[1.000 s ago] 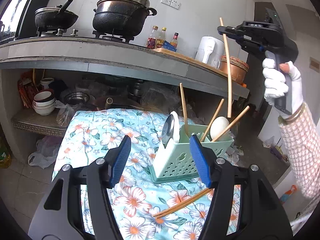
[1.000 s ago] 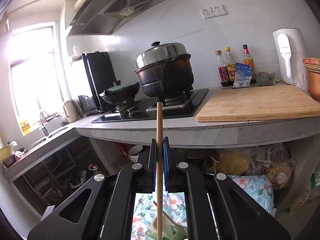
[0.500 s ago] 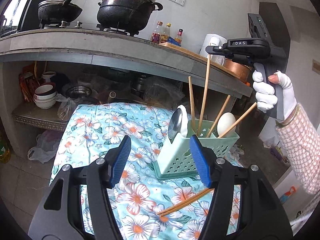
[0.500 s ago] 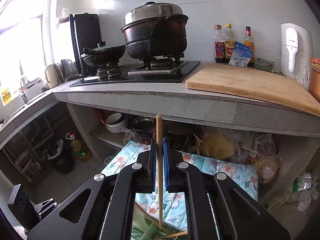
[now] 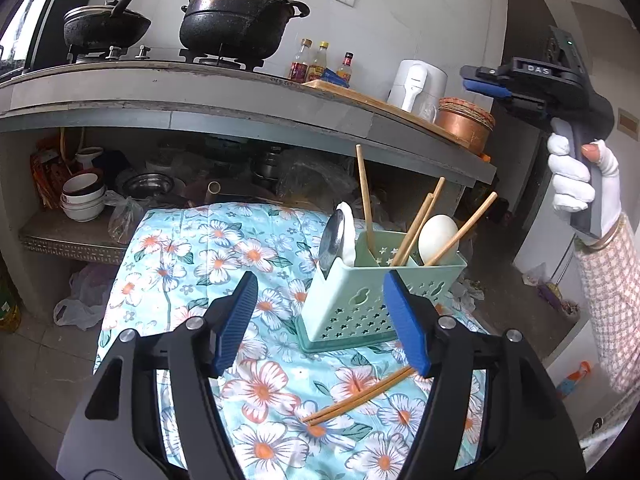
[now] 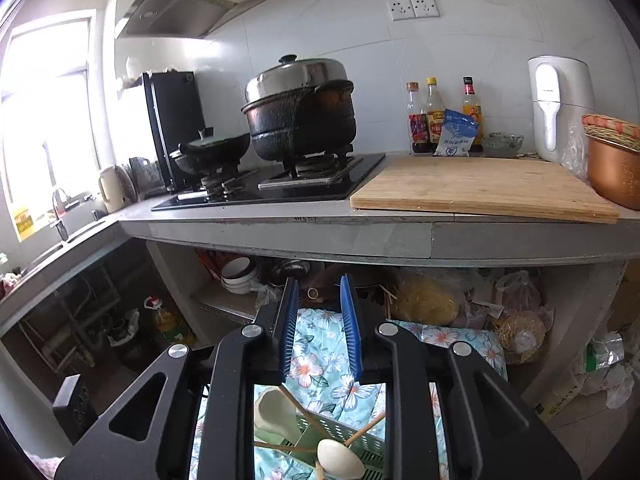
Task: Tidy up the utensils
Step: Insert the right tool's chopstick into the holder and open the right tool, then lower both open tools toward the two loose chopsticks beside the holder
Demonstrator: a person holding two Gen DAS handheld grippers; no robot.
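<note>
Task is mostly done, my read. Left gripper hovers low over the floral cloth, jaws wide apart, nothing between them. Just past it the green utensil basket stands upright on the cloth with a metal spoon and a white spoon in it, plus four chopsticks standing or leaning in its compartments. Still left: a loose pair of chopsticks lies flat on the cloth in front of the basket, partly under the left gripper's right finger.

Right gripper sits high above the basket, held in a white-gloved hand; its jaws have just been opening and are now parted with nothing between them, so that chopstick looks released.

Around: black pot and wok on the stove, sauce bottles, cutting board, white kettle, copper bowl, bowls on the lower shelf. Nothing blocks the loose pair except the basket close behind it.
</note>
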